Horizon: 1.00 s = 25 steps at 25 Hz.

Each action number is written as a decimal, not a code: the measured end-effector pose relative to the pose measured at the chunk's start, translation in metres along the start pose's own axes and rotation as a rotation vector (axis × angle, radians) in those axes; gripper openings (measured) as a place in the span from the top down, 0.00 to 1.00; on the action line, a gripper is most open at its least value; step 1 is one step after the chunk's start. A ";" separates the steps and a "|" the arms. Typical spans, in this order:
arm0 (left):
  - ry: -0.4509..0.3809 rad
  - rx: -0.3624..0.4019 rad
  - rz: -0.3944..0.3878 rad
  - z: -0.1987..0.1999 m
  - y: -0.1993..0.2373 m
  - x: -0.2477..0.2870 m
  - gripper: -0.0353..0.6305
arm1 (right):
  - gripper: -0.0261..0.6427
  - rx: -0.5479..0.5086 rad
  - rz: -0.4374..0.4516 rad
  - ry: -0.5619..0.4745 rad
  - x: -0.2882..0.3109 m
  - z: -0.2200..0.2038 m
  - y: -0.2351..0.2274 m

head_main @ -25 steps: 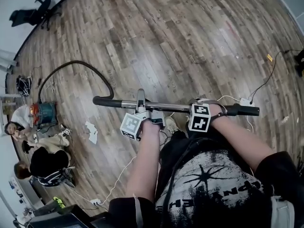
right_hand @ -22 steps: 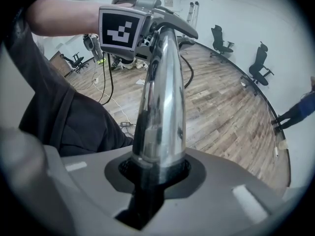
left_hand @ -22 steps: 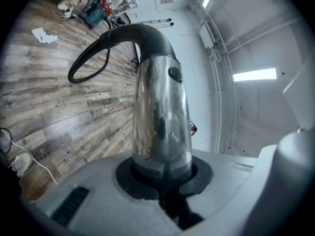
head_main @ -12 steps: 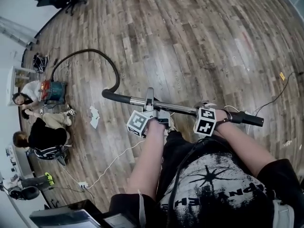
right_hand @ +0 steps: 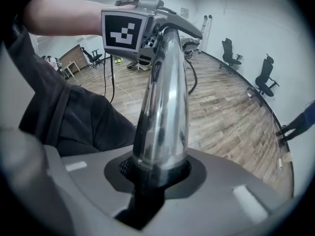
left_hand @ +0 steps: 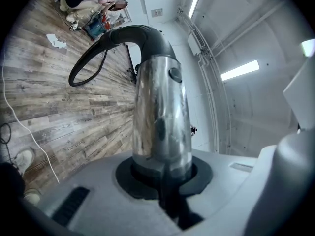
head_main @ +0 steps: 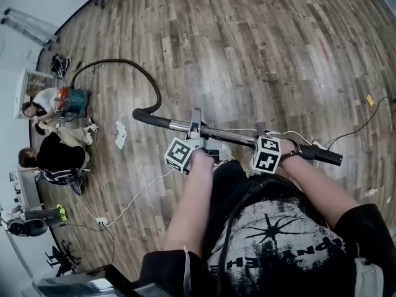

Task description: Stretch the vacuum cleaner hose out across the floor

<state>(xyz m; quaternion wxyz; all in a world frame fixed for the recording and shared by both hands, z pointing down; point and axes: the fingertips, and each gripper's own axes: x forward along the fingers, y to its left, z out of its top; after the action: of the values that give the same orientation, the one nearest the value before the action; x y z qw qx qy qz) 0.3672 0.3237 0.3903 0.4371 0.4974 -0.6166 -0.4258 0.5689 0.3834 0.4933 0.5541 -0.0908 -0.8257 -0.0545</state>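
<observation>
While both claws are clamped on the chrome wand [head_main: 232, 135], the weak point I see from here is that slick tube. The left gripper [head_main: 197, 127] bites it near the black bent handle. The right gripper [head_main: 275, 142] pinches it further along, toward the black end at the person's 3 o'clock. In each gripper view the jaws sit closed on bare polished metal, so a hard tug could let the wand twist or slide through the pads.

The vacuum cleaner hose [head_main: 133, 67] is not yet stretched out. It leaves the handle, bows up toward 11 o'clock and curves back down to the blue canister [head_main: 74, 102] at about 10 o'clock, well apart from the person. Once that slack runs out, I reckon more pulling would act on the canister itself. It could roll or tip, and 2 seated people [head_main: 59, 156] are right beside it. A sudden jerk might also pop the hose cuff off the handle.

Underfoot there is a white cable [head_main: 139, 193] trailing from 8 o'clock in toward the person's feet. Backing away without looking down could snag a shoe on it. Torn paper [head_main: 120, 135] lies near the hose's likely path and may get dragged along.
</observation>
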 end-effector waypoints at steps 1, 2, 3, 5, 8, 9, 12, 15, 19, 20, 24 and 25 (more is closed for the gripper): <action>0.000 0.003 0.009 -0.003 0.002 -0.003 0.88 | 0.82 0.002 0.010 -0.003 0.001 -0.003 0.005; 0.000 0.002 0.017 -0.005 0.003 -0.007 0.88 | 0.82 0.004 0.019 -0.003 0.003 -0.005 0.010; 0.001 0.001 0.023 -0.007 0.005 -0.010 0.88 | 0.82 0.007 0.027 -0.004 0.004 -0.007 0.015; 0.006 0.001 0.030 -0.010 0.008 -0.016 0.88 | 0.82 0.009 0.037 -0.003 0.007 -0.009 0.022; 0.007 -0.001 0.042 -0.010 0.013 -0.020 0.88 | 0.82 0.013 0.050 -0.006 0.007 -0.008 0.026; 0.005 -0.007 0.047 -0.009 0.014 -0.022 0.88 | 0.82 0.012 0.053 -0.004 0.007 -0.007 0.027; 0.006 -0.025 0.048 -0.009 0.017 -0.031 0.88 | 0.82 0.011 0.056 0.011 0.008 -0.006 0.037; 0.015 -0.028 0.031 -0.005 0.015 -0.032 0.88 | 0.82 0.013 0.040 0.018 0.007 -0.002 0.038; 0.036 -0.030 0.013 0.005 0.013 -0.035 0.88 | 0.82 0.029 0.017 0.025 0.007 0.011 0.042; 0.043 -0.032 0.010 0.007 0.014 -0.037 0.88 | 0.82 0.036 0.012 0.028 0.008 0.014 0.046; 0.092 -0.050 -0.002 0.013 0.020 -0.055 0.88 | 0.82 0.084 -0.010 0.050 0.011 0.026 0.073; 0.106 -0.054 -0.007 0.014 0.022 -0.060 0.88 | 0.82 0.096 -0.017 0.056 0.012 0.029 0.080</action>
<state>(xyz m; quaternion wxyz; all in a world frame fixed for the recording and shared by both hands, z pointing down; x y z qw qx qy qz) 0.3558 0.3876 0.4006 0.4811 0.5096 -0.5789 -0.4169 0.5555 0.4686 0.4927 0.5803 -0.0555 -0.8122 -0.0221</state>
